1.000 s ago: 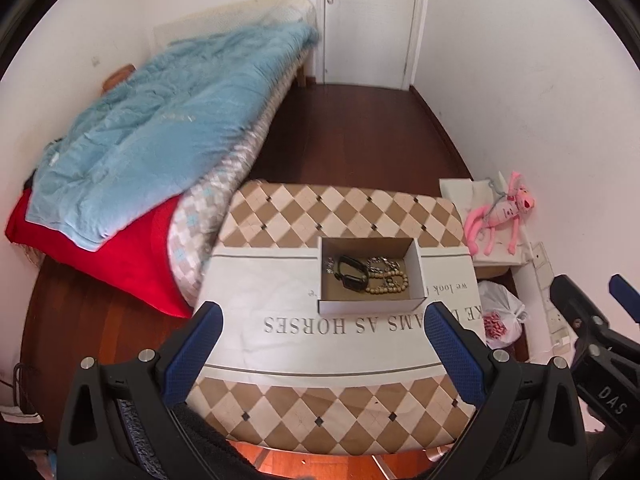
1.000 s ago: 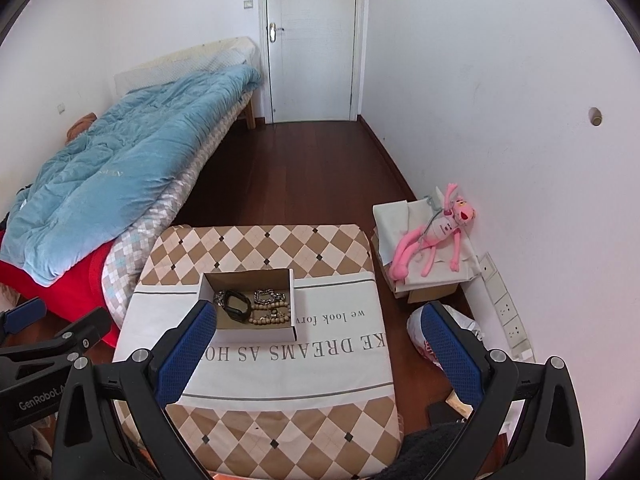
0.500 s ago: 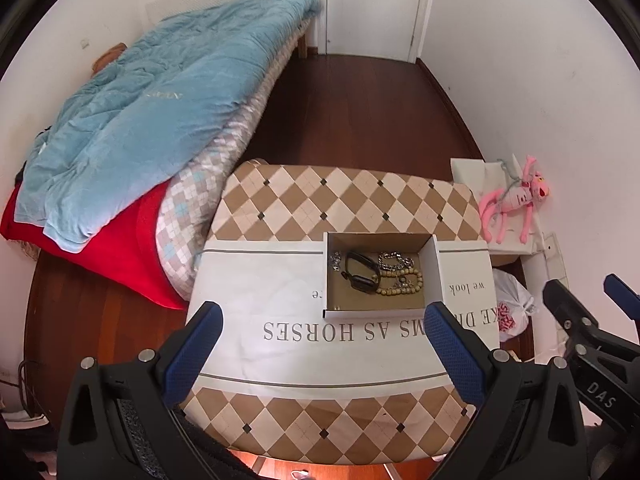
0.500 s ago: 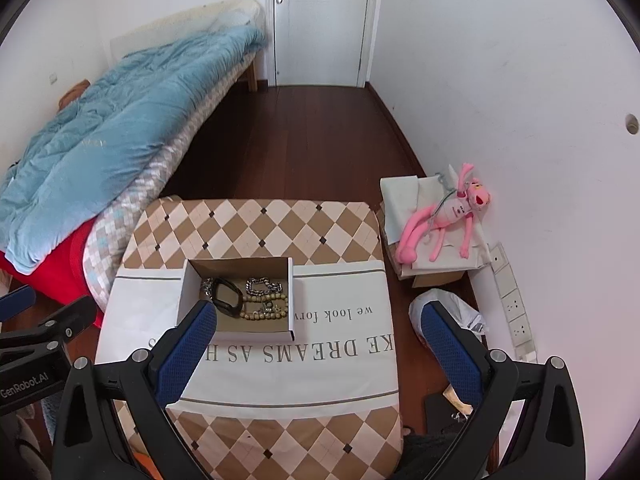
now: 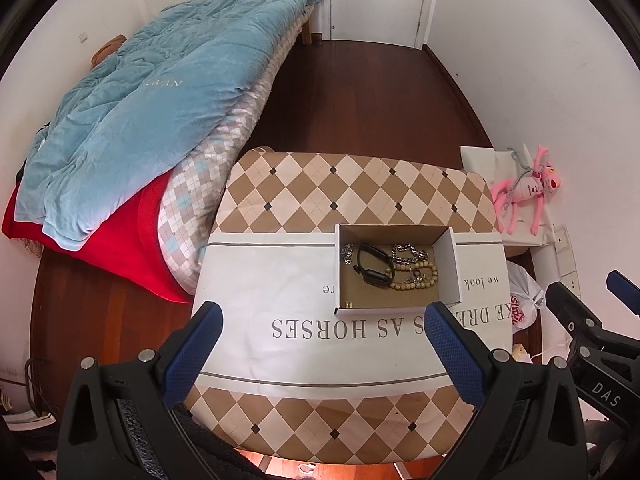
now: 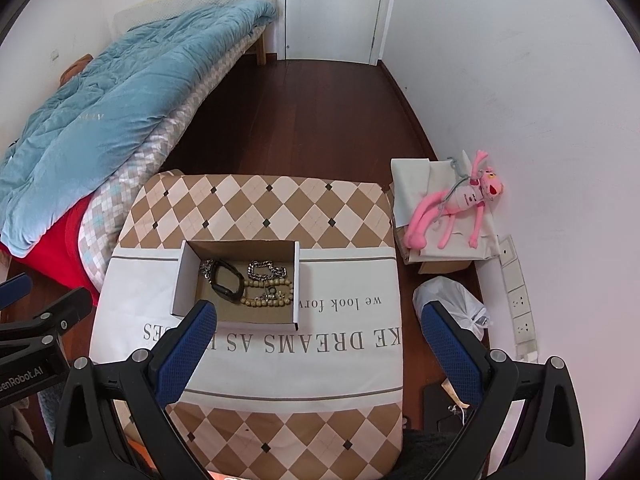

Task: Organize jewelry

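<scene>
A small open cardboard box [image 5: 450, 268] sits on the table, right of centre in the left wrist view and left of centre as the box [image 6: 182, 280] in the right wrist view. Inside lie a black wristband [image 5: 372, 270], a silver chain [image 5: 408, 252], a wooden bead bracelet [image 5: 416, 280] and a second silver piece [image 5: 347, 254] by the left wall. The right wrist view shows the same wristband [image 6: 226, 280], chain [image 6: 266, 270] and beads [image 6: 268, 296]. My left gripper [image 5: 322, 316] and right gripper [image 6: 320, 312] both hover open above the table's near half, holding nothing.
The table [image 5: 304, 208] wears a diamond-patterned cloth with a white lettered band. A bed with a blue quilt [image 5: 152, 100] and red blanket [image 5: 132, 240] stands close on the left. A pink plush toy [image 6: 460, 204] and a white plastic bag [image 6: 452, 304] lie right, by the wall.
Both views have tilted down and moved in over the table, so the box looks nearer and larger. Both grippers stayed open and the jewelry has not moved.
</scene>
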A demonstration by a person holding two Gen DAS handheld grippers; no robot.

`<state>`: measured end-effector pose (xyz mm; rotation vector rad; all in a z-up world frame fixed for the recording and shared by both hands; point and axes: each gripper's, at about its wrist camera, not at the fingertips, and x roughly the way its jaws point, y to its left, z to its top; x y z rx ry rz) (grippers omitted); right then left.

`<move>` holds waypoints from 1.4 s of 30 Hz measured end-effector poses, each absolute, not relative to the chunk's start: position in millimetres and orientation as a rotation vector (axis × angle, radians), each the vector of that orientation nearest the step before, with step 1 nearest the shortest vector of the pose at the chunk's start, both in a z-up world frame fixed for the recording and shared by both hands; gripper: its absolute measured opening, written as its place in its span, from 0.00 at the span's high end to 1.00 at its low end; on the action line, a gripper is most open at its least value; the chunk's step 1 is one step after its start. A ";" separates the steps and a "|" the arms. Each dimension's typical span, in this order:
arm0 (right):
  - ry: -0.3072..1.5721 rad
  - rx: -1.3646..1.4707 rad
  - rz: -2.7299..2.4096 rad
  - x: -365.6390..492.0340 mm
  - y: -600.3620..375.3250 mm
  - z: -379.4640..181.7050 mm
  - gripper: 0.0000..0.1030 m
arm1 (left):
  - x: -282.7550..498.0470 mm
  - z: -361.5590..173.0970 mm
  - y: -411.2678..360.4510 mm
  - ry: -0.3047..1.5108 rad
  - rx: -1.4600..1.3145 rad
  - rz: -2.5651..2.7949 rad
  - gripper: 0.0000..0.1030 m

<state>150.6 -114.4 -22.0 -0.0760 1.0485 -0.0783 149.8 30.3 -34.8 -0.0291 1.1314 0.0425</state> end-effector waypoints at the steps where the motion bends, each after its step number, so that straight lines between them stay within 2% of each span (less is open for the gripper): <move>1: 1.052 -0.078 -0.078 150.9 -114.3 -22.2 0.00 | 149.7 -35.3 30.3 1.135 -0.029 0.041 0.00; 42: 1.069 -0.080 -0.058 147.7 -113.5 -21.8 0.00 | 145.2 -44.2 31.8 1.140 -0.039 0.027 0.00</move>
